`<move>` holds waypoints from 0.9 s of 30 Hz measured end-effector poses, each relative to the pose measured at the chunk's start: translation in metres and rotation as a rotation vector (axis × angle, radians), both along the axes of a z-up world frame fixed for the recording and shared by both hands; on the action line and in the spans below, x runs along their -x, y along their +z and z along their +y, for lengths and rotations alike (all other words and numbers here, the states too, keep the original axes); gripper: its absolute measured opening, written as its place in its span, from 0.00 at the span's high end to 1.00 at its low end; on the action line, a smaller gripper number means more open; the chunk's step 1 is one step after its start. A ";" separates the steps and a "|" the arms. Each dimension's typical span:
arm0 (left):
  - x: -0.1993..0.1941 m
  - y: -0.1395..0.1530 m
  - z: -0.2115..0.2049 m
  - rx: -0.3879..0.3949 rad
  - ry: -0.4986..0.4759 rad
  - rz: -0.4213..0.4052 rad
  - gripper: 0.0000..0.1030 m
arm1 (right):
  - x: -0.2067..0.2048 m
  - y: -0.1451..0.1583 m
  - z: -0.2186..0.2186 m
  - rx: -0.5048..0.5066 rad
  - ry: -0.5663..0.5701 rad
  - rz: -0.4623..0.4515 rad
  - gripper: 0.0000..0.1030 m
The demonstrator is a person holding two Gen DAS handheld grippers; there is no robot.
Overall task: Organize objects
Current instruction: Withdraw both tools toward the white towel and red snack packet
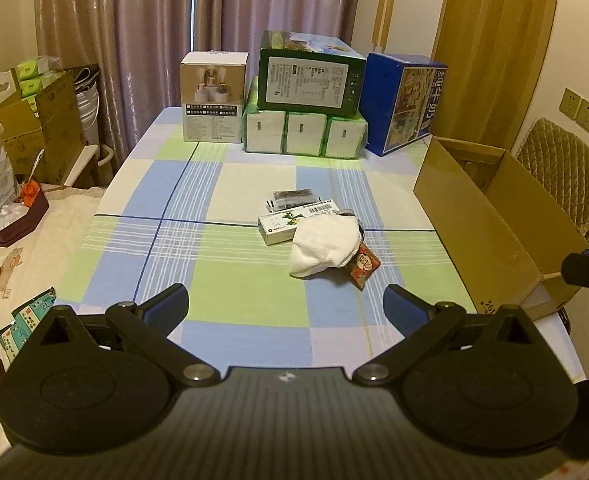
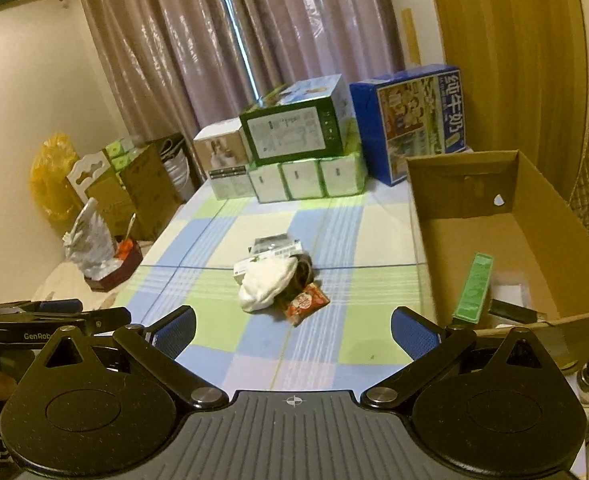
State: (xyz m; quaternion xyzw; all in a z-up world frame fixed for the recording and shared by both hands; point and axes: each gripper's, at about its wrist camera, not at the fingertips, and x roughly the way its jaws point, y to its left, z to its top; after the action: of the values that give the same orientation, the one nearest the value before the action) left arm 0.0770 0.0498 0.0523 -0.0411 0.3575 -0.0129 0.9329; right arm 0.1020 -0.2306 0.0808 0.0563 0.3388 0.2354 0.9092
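While we hold both claws low over the near edge of the bench (image 1: 234,272), each points level toward the far curtains. Our left claw (image 1: 286,308) is spread wide and carries nothing; our right claw (image 2: 293,330) is spread the same way, also bare. Ahead of both, near the middle of the checked cloth, sits a small heap: a white cloth (image 1: 324,248) lying over a white and green carton (image 1: 280,226), a red packet (image 1: 364,266) touching its near right side, and a dark packet (image 1: 292,197) just behind. The open cardboard box (image 2: 542,208) stands on the right edge, holding a green stick pack (image 2: 474,286). Stacked cartons (image 1: 310,76) line the far edge. Bare cloth lies between claws and heap.
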 end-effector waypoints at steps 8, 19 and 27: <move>-0.016 -0.016 0.009 -0.033 -0.011 0.025 0.01 | -0.015 -0.022 0.022 0.026 0.024 0.028 0.02; -0.071 -0.051 0.020 -0.030 -0.025 0.068 0.02 | -0.071 -0.081 0.039 0.047 -0.017 0.099 0.21; -0.120 -0.086 0.011 -0.028 -0.072 0.088 0.08 | -0.113 -0.126 0.048 0.049 -0.033 0.152 0.34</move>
State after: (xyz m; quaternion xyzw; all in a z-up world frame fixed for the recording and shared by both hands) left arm 0.1967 0.0604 -0.0339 -0.0155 0.3998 -0.0395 0.9156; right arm 0.2148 -0.1825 -0.0451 0.0573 0.4115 0.2072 0.8857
